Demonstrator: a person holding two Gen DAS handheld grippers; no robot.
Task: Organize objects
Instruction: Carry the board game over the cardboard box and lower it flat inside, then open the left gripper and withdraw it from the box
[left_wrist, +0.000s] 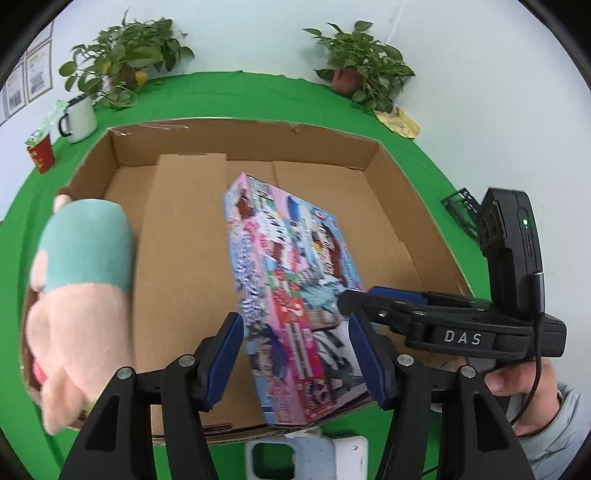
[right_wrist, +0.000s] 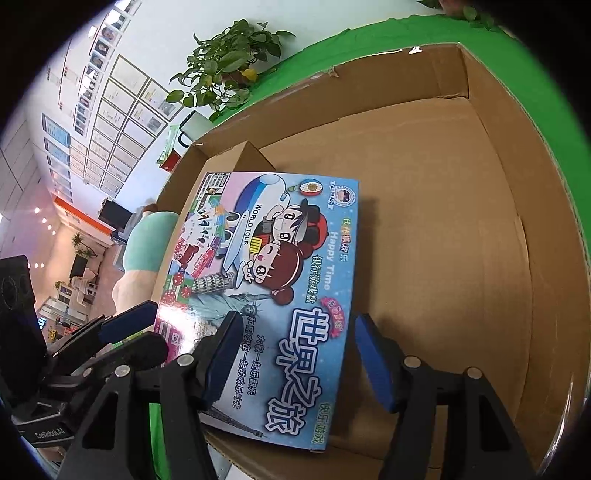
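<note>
While the big cardboard box (left_wrist: 192, 236) lies open on the green table (left_wrist: 424, 166), the colourful game box (left_wrist: 291, 295) rests inside it near the front wall, tilted. A pink and teal plush toy (left_wrist: 81, 288) sits at nine o'clock of the game box, against the left wall. The left gripper (left_wrist: 295, 358) has its jaws apart, with the game box between them but not pressed, and the right gripper (right_wrist: 291, 365) also stands apart over the near end of the game box.

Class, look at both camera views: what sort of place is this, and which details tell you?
Probably an office or lab set up for recording: a green cloth covers the table, framed certificates line the wall, and potted plants stand behind the cardboard box.
</note>
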